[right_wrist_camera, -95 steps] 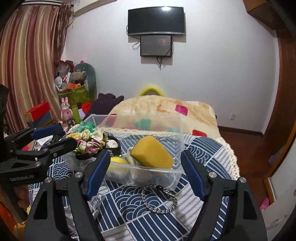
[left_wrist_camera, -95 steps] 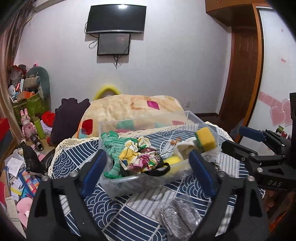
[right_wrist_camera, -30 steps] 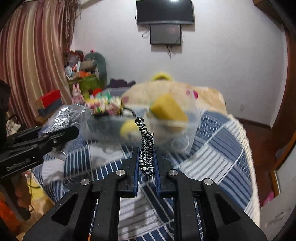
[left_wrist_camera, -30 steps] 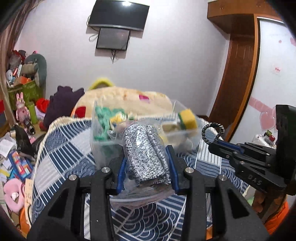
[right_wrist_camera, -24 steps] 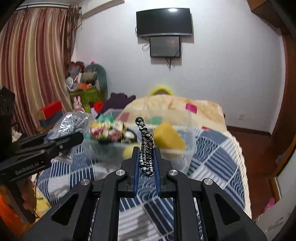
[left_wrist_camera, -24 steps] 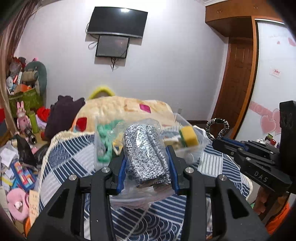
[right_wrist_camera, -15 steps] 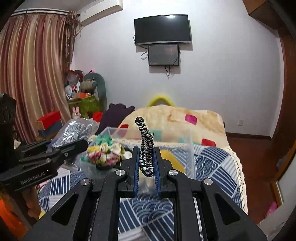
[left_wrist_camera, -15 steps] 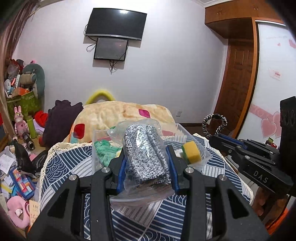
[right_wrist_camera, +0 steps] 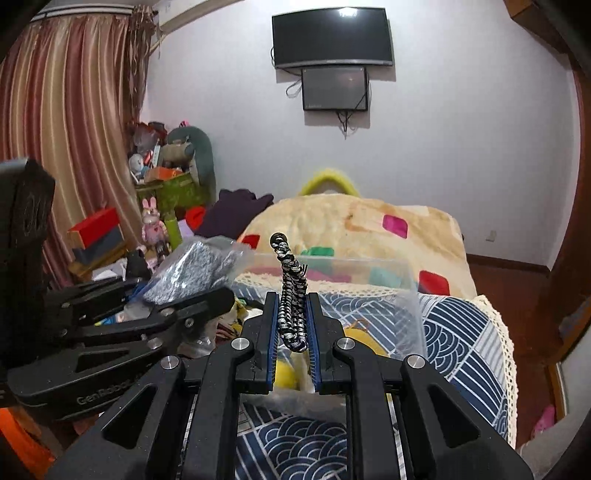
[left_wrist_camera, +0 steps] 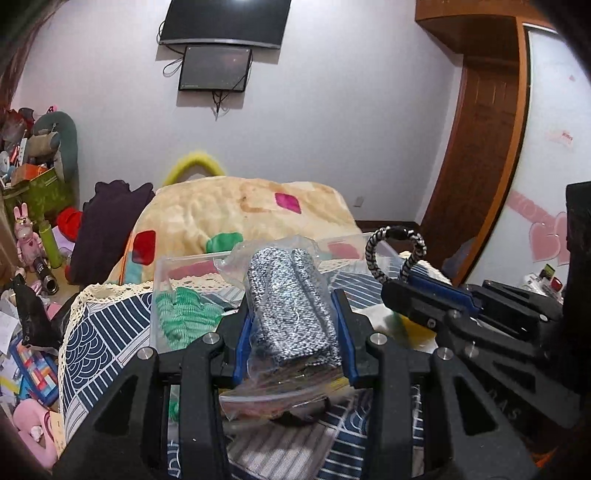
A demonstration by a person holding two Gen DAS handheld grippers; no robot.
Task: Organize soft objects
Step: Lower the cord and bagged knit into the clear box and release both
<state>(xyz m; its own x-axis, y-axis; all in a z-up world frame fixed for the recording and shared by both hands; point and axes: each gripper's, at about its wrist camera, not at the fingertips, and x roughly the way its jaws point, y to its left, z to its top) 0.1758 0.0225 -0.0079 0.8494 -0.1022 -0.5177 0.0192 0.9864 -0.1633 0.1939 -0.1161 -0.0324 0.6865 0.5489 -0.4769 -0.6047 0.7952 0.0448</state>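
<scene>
Left gripper (left_wrist_camera: 291, 325) jaws clamp bagged grey knit (left_wrist_camera: 291, 310); right gripper (right_wrist_camera: 291, 325) jaws pinch braided hair tie (right_wrist_camera: 290, 295) — both above clear bin (right_wrist_camera: 402, 295).

Bagged cloth (left_wrist_camera: 291, 314) in left claw (left_wrist_camera: 293, 332) above bin (left_wrist_camera: 162, 273), cord loop (right_wrist_camera: 291, 295) in right claw (right_wrist_camera: 291, 332) to its right, bin on table (right_wrist_camera: 461, 332)

1. My left wrist camera looks forward along my left gripper (left_wrist_camera: 291, 332), close above the clear bin (left_wrist_camera: 162, 280), facing the wall TV (left_wrist_camera: 225, 22).
2. My right wrist camera looks along my right gripper (right_wrist_camera: 291, 325), likewise.
3. Both views share bin, bed blanket (right_wrist_camera: 354, 225), TV and each other's gripper.
</scene>
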